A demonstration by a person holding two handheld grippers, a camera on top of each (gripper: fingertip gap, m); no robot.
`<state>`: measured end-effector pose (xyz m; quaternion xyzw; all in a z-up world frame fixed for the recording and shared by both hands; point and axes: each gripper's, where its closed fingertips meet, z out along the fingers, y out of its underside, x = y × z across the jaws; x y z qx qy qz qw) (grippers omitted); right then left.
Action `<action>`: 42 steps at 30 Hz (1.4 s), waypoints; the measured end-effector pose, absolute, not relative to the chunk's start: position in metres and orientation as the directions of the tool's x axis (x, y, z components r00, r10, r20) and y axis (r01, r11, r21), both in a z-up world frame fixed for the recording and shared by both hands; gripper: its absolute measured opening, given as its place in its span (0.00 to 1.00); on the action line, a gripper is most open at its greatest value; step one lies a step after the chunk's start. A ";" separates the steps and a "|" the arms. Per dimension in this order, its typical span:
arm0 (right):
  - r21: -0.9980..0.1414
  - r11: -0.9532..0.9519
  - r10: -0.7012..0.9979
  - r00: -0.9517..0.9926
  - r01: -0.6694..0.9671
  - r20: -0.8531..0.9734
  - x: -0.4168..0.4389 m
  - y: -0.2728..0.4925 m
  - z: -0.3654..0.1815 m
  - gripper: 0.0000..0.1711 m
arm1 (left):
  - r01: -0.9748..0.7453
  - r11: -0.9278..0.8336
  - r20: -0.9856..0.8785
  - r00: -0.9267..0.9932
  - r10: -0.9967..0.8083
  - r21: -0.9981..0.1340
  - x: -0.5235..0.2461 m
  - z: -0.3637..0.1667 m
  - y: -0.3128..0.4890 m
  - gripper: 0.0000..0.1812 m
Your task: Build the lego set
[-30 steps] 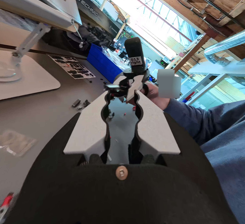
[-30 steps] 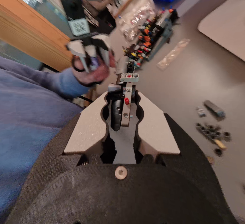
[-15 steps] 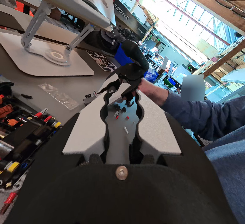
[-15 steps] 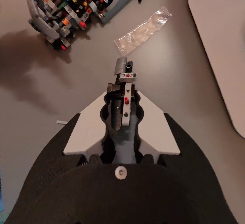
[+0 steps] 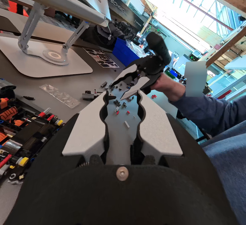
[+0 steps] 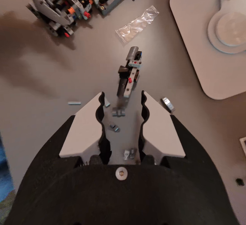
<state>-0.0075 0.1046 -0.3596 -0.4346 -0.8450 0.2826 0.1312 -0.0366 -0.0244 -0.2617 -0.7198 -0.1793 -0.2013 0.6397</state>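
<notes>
A small grey-and-black lego sub-assembly (image 6: 129, 75) with red pins lies on the grey table just ahead of my right gripper (image 6: 122, 93), which is open and empty. The sub-assembly also shows in the left wrist view (image 5: 90, 95), with the right gripper (image 5: 117, 92) open and tilted down over loose pieces (image 5: 119, 107). My left gripper (image 5: 122, 93) is open and empty, held above the table. The large multicoloured lego build (image 6: 63, 6) stands at the far left; it also shows in the left wrist view (image 5: 20, 132).
A clear plastic bag (image 6: 137, 24) lies beyond the sub-assembly. A white stand base (image 6: 199, 45) fills the right side. Small loose parts (image 6: 118, 112) and a short axle (image 6: 74, 103) lie around my fingers. A sticker sheet (image 5: 101, 59) and a blue bin (image 5: 123, 52) sit farther back. The tips of one gripper are about 15 cm away from the tips of the other. The short axle (image 6: 74, 103) lies some 8 cm from my right tips, 20 cm from my left tips. Look for it in the left wrist view (image 5: 127, 124) too.
My right gripper swung down over the table, opened and let go of the sub-assembly, which now lies on the table. My left gripper stayed open while its view turned toward the table.
</notes>
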 end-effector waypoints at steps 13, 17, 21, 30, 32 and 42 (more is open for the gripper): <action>-0.621 0.200 0.960 -0.278 0.758 -0.030 0.097 0.124 -0.373 0.76 | 0.101 -0.539 0.224 0.960 -0.167 -0.836 0.071 -0.331 0.043 0.52; -0.602 0.145 0.986 -0.167 0.785 0.019 0.115 0.162 -0.400 0.86 | 0.065 -0.613 0.204 0.966 -0.159 -0.787 0.078 -0.358 0.064 0.57; -0.669 0.104 0.988 -0.153 0.736 -0.014 0.110 0.177 -0.414 0.90 | 0.043 -0.656 0.106 0.993 -0.057 -0.753 0.065 -0.380 0.079 0.47; -0.709 0.045 0.999 -0.048 0.704 0.015 0.105 0.195 -0.407 0.79 | -0.043 -0.692 -0.164 0.980 0.109 -0.721 0.035 -0.398 0.086 0.25; -0.694 0.023 0.999 -0.048 0.719 -0.017 0.106 0.197 -0.410 0.79 | -0.026 -0.691 -0.163 0.978 0.133 -0.723 0.034 -0.398 0.085 0.25; -0.682 0.105 0.987 -0.161 0.723 -0.019 0.105 0.201 -0.408 0.73 | 0.134 -0.670 -0.041 0.970 0.238 -0.730 0.020 -0.394 0.082 0.26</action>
